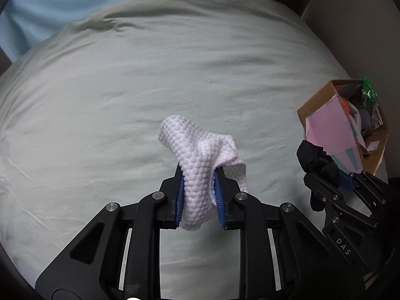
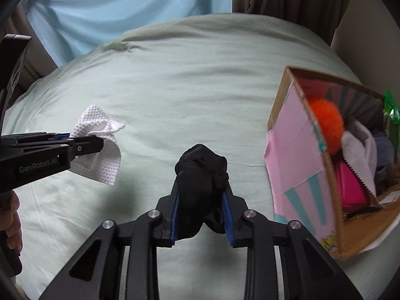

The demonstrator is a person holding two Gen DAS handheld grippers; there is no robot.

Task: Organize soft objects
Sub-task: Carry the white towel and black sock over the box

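White cloth (image 1: pixel 200 172), bumpy weave, is pinched in the left tool (image 1: pixel 198 190) above the bed (image 1: pixel 125 87). Right tool (image 2: pixel 201 207) grips a black cloth (image 2: pixel 200 182) beside the cardboard box (image 2: pixel 295 155) at the bed's edge. "GenRobot.AI" reads on the left tool, "DAS" on the right.
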